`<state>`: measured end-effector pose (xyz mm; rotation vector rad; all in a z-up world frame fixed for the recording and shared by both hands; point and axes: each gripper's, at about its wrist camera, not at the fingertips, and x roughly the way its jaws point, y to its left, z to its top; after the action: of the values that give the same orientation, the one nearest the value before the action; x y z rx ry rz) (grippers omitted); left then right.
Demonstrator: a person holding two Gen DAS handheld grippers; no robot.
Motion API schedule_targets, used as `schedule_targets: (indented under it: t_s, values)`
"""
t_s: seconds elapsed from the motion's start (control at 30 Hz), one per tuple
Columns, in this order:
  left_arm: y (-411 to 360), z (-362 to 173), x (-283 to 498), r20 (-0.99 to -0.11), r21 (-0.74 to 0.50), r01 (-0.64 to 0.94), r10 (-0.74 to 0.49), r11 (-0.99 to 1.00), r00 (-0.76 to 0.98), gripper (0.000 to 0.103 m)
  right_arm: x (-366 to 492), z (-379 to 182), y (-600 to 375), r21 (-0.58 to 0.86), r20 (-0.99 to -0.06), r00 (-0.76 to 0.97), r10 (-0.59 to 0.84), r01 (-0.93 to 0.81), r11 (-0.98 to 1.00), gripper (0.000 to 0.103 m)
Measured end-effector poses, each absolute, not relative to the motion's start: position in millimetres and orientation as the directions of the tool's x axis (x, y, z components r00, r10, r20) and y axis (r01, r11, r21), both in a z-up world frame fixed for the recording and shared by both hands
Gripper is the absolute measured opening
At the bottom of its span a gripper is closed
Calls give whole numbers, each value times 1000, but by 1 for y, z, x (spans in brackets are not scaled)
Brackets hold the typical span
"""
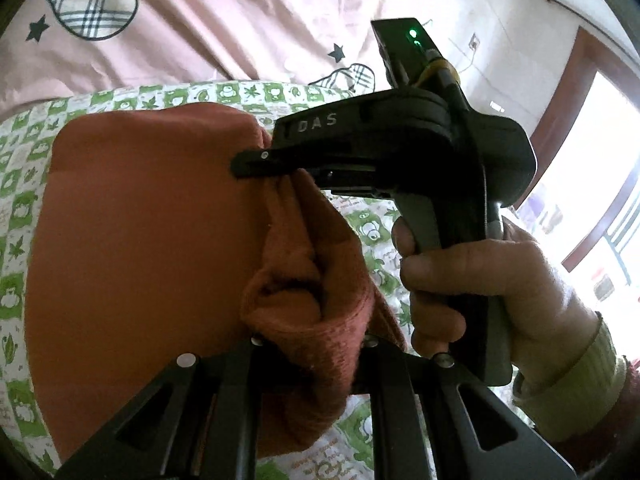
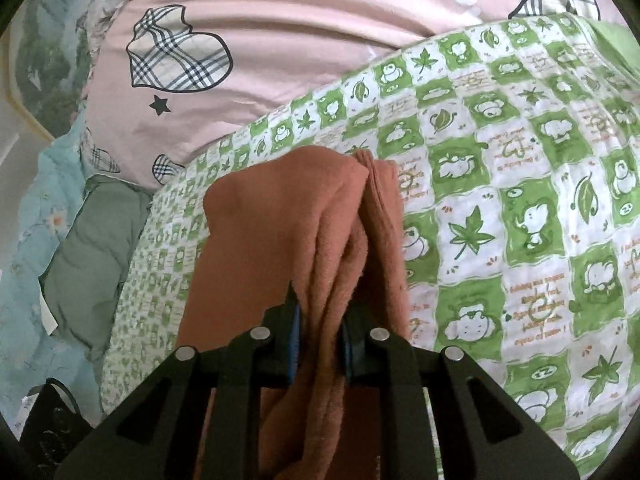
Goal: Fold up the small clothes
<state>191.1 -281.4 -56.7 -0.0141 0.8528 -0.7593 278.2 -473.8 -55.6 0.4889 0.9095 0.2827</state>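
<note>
Setting: bedding is filling both views, with a green-and-white checked quilt point(image 2: 500, 208) lying over a pink duvet point(image 2: 300, 40) printed with plaid hearts; a window point(image 1: 600, 200) is showing at the far right of the left wrist view.
Garment: a rust-orange knitted garment point(image 1: 140, 240) is being held up over the quilt, bunched into thick folds, with part of it appearing to trail down onto the quilt.
Left claw: the left claw point(image 1: 316, 344) is pinching a ribbed fold of the garment, which is filling the gap between its fingers.
Right claw: the right claw point(image 2: 318, 332) is pressing its blue pads point(image 2: 294, 340) against several gathered layers of the same garment; in the left wrist view its fingers are nipping the cloth's upper edge from the right.
Hand pose: the person's right hand point(image 1: 472, 292) is wrapping around the tool's handle, holding it upright with the fingers pointing leftward into the cloth; a pale cuff point(image 1: 576, 384) is covering the wrist.
Progress: the garment is looking gathered rather than neatly folded, so the job is probably in its early or middle part.
Left to do: likely laying the cloth flat on the quilt, squaring its edges and finishing the folds; no other clothes are showing.
</note>
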Motion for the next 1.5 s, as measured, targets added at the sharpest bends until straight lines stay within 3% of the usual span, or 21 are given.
schedule_targets:
  t_s: [0.2, 0.27, 0.3, 0.37, 0.43, 0.57, 0.67, 0.87, 1.1, 1.17, 1.2, 1.27, 1.37, 1.5]
  values:
    - [-283, -64, 193, -694, -316, 598, -609, 736, 383, 15, 275, -66, -477, 491, -708, 585, 395, 6, 871, 18]
    - [-275, -60, 192, -691, -338, 600, -624, 725, 365, 31, 269, -63, -476, 479, -714, 587, 382, 11, 878, 22]
    - [-270, -58, 193, -686, -355, 601, -636, 716, 353, 36, 266, -60, -476, 471, -719, 588, 371, 20, 882, 27]
    - [-255, -50, 186, -675, -362, 594, -642, 718, 365, 60, 258, -53, -476, 465, -724, 591, 357, 35, 884, 41]
    - [-231, -41, 178, -662, -356, 575, -634, 736, 400, 72, 248, -44, -476, 465, -708, 609, 357, 22, 885, 69]
    - [-176, -31, 181, -651, -352, 506, -594, 788, 472, 83, 225, -33, -473, 438, -690, 643, 332, 6, 899, 79]
    - [-140, -40, 202, -673, -361, 425, -547, 830, 498, 84, 216, -38, -477, 403, -699, 658, 280, 40, 914, 88]
    - [-103, -83, 261, -708, -528, 253, -585, 811, 396, 84, 225, -65, -480, 472, -722, 596, 352, 52, 880, 89]
    - [-127, -114, 297, -682, -622, 227, -661, 749, 313, 80, 242, -84, -476, 548, -712, 548, 440, 41, 836, 87]
    - [-134, -116, 302, -677, -626, 241, -670, 741, 303, 56, 245, -87, -475, 574, -704, 535, 468, 39, 818, 63]
    - [-135, -118, 303, -677, -625, 236, -667, 744, 310, 50, 247, -91, -473, 601, -699, 514, 498, 44, 798, 41]
    - [-131, -113, 300, -662, -631, 238, -672, 739, 331, 31, 247, -95, -468, 627, -691, 504, 518, 61, 777, 35]
    - [-119, -95, 285, -639, -632, 253, -677, 732, 364, 27, 239, -80, -449, 586, -700, 527, 482, 38, 810, 30]
    - [-84, -65, 251, -635, -585, 271, -640, 764, 433, 27, 229, -64, -409, 614, -656, 526, 541, -46, 788, 28]
